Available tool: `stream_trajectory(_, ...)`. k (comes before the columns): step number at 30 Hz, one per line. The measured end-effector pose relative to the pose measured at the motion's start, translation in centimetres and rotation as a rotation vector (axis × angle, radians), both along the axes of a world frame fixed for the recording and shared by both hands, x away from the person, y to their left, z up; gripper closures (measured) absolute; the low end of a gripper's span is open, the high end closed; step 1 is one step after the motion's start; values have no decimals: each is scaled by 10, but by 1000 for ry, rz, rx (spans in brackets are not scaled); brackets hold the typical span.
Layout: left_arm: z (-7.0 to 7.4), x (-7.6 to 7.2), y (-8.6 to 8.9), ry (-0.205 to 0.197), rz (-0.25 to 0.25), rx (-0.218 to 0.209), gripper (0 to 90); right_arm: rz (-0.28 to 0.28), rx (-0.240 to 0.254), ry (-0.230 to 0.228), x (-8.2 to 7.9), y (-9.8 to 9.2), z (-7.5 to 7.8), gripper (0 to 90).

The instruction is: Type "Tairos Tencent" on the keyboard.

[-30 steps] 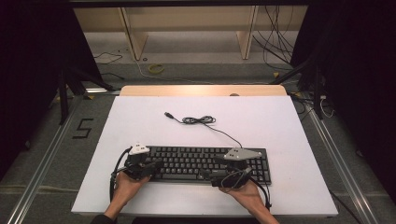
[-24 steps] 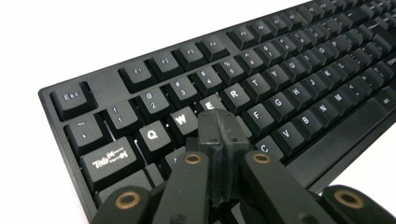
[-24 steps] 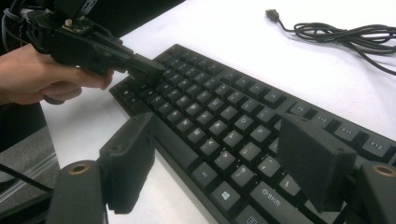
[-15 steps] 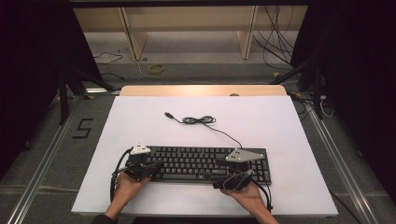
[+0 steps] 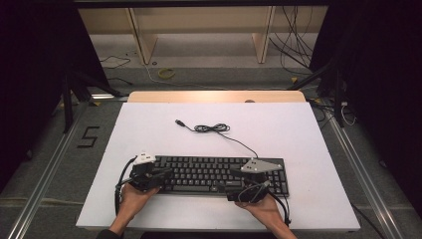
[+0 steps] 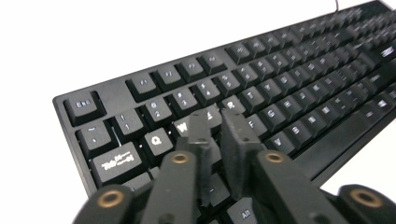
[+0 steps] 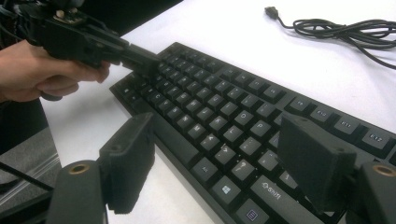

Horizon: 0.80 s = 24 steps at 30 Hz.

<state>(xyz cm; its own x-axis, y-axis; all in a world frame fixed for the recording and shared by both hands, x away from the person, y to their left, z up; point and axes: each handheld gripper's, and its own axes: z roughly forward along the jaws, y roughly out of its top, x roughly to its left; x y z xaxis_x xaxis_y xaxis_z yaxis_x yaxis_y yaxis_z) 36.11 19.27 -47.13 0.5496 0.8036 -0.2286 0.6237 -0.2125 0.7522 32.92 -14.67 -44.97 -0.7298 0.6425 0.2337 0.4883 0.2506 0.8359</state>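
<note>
Left gripper [image 6: 215,122] nearly closed over keyboard [image 5: 219,174] keys, holding nothing; right gripper [image 7: 219,163] wide open, empty.

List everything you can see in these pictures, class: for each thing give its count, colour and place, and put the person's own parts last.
Keyboard: one, black, near edge of the table, between the two grippers.
Cable: one, black, partly coiled behind the keyboard, its plug lying loose on the table.
Table: one, white top with a wooden strip at the far edge.
Shelf frame: one, pale wood, on the floor beyond the table.
Left gripper: one, black, jaws nearly together with nothing between them, over the keys at the keyboard's left end.
Right gripper: one, black, jaws wide apart over the keyboard's right part.
Hands: two, each holding a gripper.
</note>
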Motion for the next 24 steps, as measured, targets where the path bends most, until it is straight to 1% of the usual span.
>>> stream_trajectory(1,1,0,1,-3,-2,-13,778,0,0,2,0,0,0,285)
stream_trajectory(3,2,-1,2,-13,-3,-17,737,2,0,4,0,1,-1,285)
stream_trajectory(6,4,-3,3,-19,-5,-42,667,3,1,1,0,2,-1,286)
stream_trajectory(8,5,-4,4,-23,-6,-48,610,4,2,0,1,2,-2,286)
stream_trajectory(11,5,-5,5,-30,-1,-69,519,5,3,1,2,3,-2,288)
stream_trajectory(13,7,-6,6,-44,1,-78,460,4,4,2,2,3,-2,291)
stream_trajectory(15,8,-8,7,-57,7,-96,406,6,7,1,2,4,-3,302)
stream_trajectory(18,10,-11,10,-79,17,-116,345,12,8,4,3,7,-3,318)
stream_trajectory(22,12,-15,13,-95,17,-143,307,22,7,3,4,11,-3,360)
stream_trajectory(24,13,-17,14,-103,17,-146,296,31,10,3,4,13,-4,392)
